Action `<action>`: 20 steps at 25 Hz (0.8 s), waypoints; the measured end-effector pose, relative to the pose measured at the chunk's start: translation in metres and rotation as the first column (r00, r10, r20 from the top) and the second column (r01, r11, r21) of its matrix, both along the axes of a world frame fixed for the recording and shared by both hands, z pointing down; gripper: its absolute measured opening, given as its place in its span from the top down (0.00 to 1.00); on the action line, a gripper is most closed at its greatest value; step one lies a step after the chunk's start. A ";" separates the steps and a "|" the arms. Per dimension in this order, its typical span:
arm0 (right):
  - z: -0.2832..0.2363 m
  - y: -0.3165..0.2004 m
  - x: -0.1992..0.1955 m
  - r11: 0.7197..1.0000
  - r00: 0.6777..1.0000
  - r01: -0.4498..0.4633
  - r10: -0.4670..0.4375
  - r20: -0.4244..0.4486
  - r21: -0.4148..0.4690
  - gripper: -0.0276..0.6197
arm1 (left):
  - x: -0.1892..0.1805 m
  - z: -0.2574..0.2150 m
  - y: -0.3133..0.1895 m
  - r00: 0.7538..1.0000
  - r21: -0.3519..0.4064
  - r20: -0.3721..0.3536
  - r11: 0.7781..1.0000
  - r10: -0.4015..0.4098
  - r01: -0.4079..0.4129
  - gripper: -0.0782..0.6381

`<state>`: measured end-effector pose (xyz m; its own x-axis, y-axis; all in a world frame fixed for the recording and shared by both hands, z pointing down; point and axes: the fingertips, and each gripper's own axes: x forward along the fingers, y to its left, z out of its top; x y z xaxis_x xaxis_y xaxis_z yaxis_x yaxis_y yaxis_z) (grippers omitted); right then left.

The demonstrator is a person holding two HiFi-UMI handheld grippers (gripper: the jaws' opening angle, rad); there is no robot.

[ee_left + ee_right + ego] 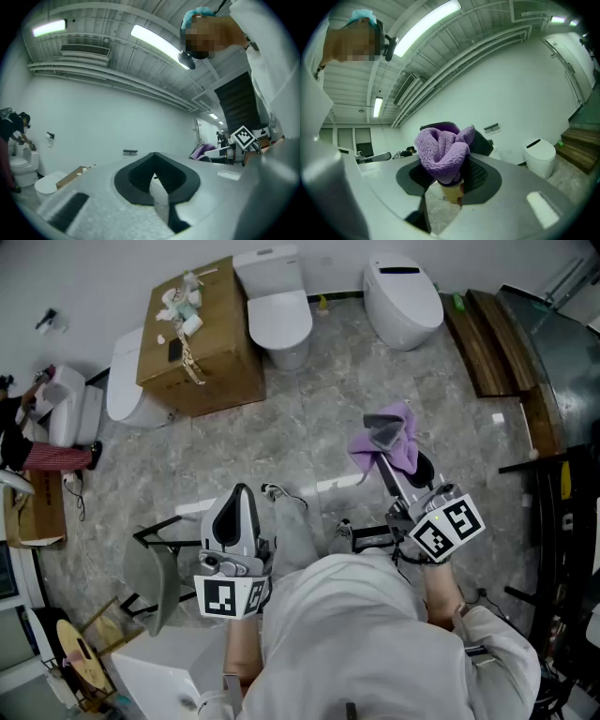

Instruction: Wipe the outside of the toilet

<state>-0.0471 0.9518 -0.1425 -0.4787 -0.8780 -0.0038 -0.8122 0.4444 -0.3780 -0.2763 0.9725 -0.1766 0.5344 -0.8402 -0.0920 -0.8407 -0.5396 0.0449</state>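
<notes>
CLEARANCE | floor (pixel 319 418) mid-room open, free run forward | centre toilet (pixel 278 310): front and right side free, cardboard box (pixel 200 343) tight on its left | left toilet (pixel 127 385): half hidden behind box | right toilet (pixel 401 298): front free, wooden steps (pixel 492 343) near its right | chair (pixel 150 577) crowds lower left | black frame (pixel 541 521) along right edge

Ahead of me a cardboard box (pixel 220 362) stands on the grey marbled floor (pixel 319 427), crumpled white papers (pixel 178 304) on its top. Right of the box, by the wall, sits a small yellow bottle (pixel 322 305); well beyond that, wooden steps (pixel 492 343). A grey chair (pixel 150 577) stands nearer me than the box
</notes>
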 end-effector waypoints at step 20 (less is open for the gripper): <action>-0.006 0.042 -0.082 0.998 0.995 -0.059 0.057 -0.083 -0.014 0.72 | -0.066 0.023 0.030 0.994 -0.030 -0.074 0.997 0.075 -0.078 0.88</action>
<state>-0.1296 0.9941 -0.1482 -0.4251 -0.9039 0.0479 -0.8651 0.3902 -0.3153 -0.3419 1.0020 -0.1533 0.5901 -0.8003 -0.1063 -0.7909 -0.5995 0.1229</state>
